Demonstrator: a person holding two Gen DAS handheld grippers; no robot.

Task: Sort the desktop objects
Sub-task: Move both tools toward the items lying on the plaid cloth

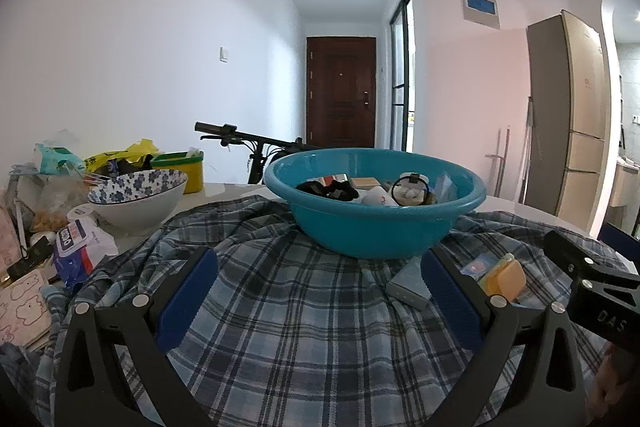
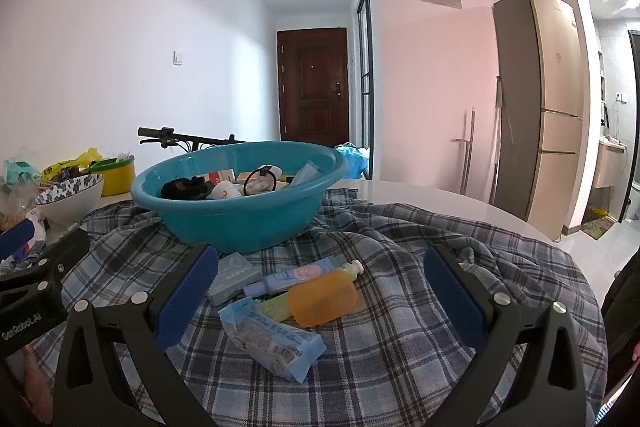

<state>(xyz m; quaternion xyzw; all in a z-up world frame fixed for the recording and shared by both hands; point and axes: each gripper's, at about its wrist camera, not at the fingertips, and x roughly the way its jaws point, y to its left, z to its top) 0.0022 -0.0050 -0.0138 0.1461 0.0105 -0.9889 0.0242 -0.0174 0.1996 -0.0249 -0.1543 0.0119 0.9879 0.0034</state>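
Note:
A teal basin [image 1: 374, 227] [image 2: 240, 215] stands on a plaid cloth [image 1: 288, 307] [image 2: 400, 307] and holds several small items. My left gripper [image 1: 320, 263] is open over bare cloth in front of the basin. My right gripper [image 2: 320, 263] is open too. Between and just ahead of its fingers lie an orange soap case [image 2: 324, 297], a blue tissue packet [image 2: 272, 337], a blue tube [image 2: 304, 275], a green tube [image 2: 276, 307] and a grey box [image 2: 232, 277]. The left wrist view shows the grey box [image 1: 408, 287] and orange case [image 1: 504, 279] by the right finger [image 1: 448, 291].
At the left stand a blue-flowered bowl [image 1: 138, 199], a yellow tub [image 1: 184, 169], bags and wipes packets [image 1: 80, 247]. A bicycle handlebar [image 1: 240, 139] is behind the table. The white table edge [image 2: 460, 203] curves at the right, with a fridge [image 2: 540, 107] beyond.

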